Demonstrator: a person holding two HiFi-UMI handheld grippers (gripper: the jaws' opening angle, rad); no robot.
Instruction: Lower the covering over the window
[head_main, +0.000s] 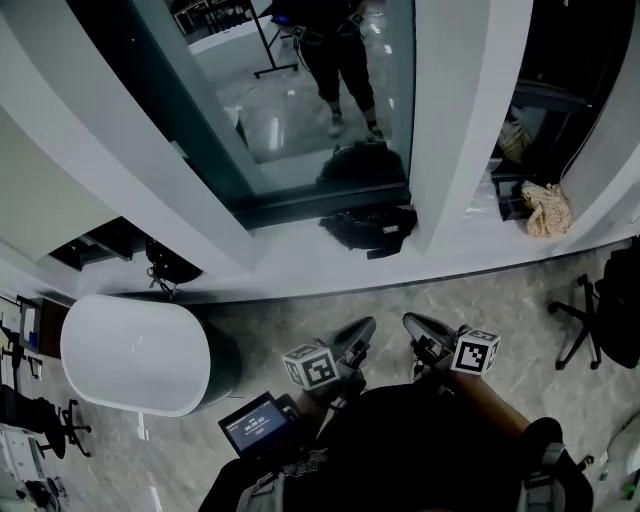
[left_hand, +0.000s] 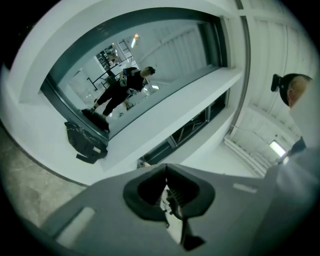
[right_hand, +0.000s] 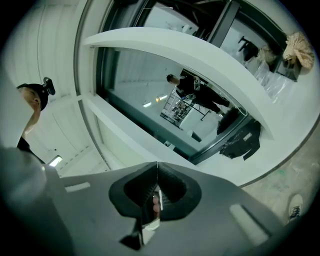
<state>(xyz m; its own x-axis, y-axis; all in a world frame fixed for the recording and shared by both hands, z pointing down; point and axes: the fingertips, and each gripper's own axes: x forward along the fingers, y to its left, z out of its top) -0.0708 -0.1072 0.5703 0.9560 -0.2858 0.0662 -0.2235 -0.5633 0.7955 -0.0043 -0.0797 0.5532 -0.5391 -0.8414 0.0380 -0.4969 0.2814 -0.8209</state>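
Observation:
The window (head_main: 300, 100) is a tall glass pane in a white frame above a white sill (head_main: 300, 250), and it mirrors a standing person. I can make out no blind, shade or pull cord in any view. My left gripper (head_main: 362, 325) and right gripper (head_main: 412, 322) are side by side low in the head view, over the floor and short of the sill. Both point towards the window. In the left gripper view the jaws of the left gripper (left_hand: 166, 166) meet with nothing between them. The right gripper (right_hand: 157, 164) is likewise shut and empty, facing the window (right_hand: 165, 110).
A black bag (head_main: 370, 225) lies on the sill below the glass. A beige cloth bundle (head_main: 547, 208) sits on the sill at the right. A white rounded tub (head_main: 135, 352) stands on the floor at the left, an office chair (head_main: 590, 320) at the right.

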